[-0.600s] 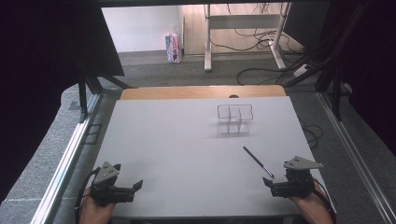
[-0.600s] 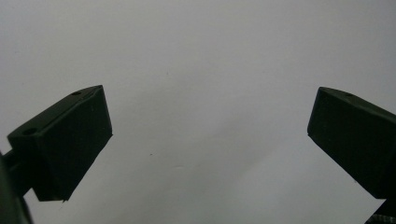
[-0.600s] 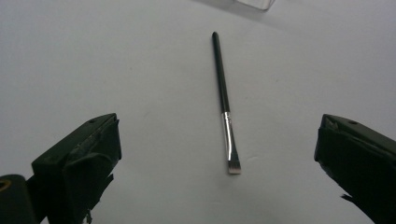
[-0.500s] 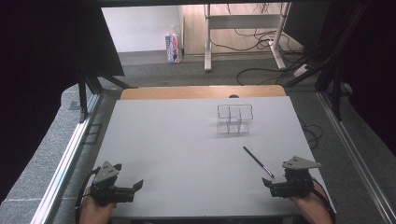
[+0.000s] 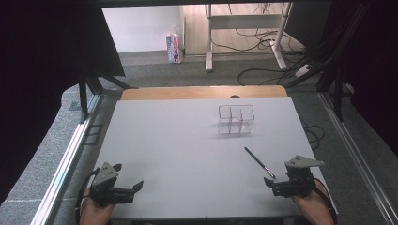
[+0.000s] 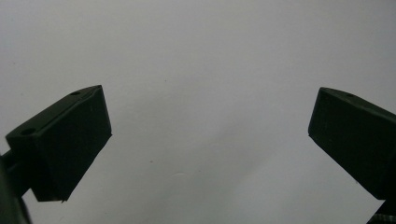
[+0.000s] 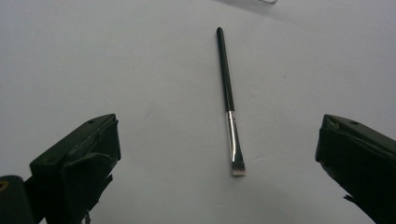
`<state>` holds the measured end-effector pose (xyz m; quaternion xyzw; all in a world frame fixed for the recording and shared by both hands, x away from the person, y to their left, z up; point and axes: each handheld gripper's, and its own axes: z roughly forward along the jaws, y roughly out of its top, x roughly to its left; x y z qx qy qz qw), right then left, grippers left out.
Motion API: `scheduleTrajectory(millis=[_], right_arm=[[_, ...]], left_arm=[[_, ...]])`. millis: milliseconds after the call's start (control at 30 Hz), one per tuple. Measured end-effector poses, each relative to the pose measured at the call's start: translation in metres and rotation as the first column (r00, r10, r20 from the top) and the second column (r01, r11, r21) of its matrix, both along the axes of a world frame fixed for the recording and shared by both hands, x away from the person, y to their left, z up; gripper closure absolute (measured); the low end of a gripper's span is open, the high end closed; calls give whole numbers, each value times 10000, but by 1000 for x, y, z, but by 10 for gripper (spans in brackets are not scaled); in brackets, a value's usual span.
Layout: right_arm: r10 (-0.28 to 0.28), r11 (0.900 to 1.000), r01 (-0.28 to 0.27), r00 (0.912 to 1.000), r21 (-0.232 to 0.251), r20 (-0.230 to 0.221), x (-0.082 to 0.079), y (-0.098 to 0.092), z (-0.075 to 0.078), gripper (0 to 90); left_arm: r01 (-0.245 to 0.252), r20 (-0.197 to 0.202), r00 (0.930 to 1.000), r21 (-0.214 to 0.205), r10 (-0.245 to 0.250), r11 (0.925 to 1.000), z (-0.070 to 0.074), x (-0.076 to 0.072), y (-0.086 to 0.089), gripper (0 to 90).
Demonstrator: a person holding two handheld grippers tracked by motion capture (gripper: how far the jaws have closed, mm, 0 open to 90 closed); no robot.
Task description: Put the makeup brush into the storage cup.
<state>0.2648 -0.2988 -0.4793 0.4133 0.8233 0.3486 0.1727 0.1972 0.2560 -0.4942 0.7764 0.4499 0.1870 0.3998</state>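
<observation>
Nothing has shifted over the last moment: 2 grippers stay parked at the near table (image 5: 187,140) edge. The left gripper (image 5: 134,188) and right gripper (image 5: 271,183) gape wide, empty. The makeup brush (image 7: 229,99) lies untouched just beyond the right one, so picking up has not begun.

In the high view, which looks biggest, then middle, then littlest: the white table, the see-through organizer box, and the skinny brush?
Largest to smallest, as they look in the high view:
1. White table, by far the biggest.
2. Clear organizer box, standing farther from the camera.
3. Brush: about as long as the box is wide, but much thinner, so it covers the least.
</observation>
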Motion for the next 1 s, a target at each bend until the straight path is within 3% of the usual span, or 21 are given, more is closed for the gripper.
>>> scheduleTrajectory(millis=[667, 1000], right_arm=[[133, 9989, -145, 9995, -450, -287, 12, 6, 0, 0], [235, 9957, -298, 9971, -877, -722, 18, 12, 4, 0]], left_arm=[[-72, -97, 9999, -28, 72, 10000, -1, -1, 1, 0], [-127, -120, 9998, -15, 127, 9999, -2, -1, 2, 0]])
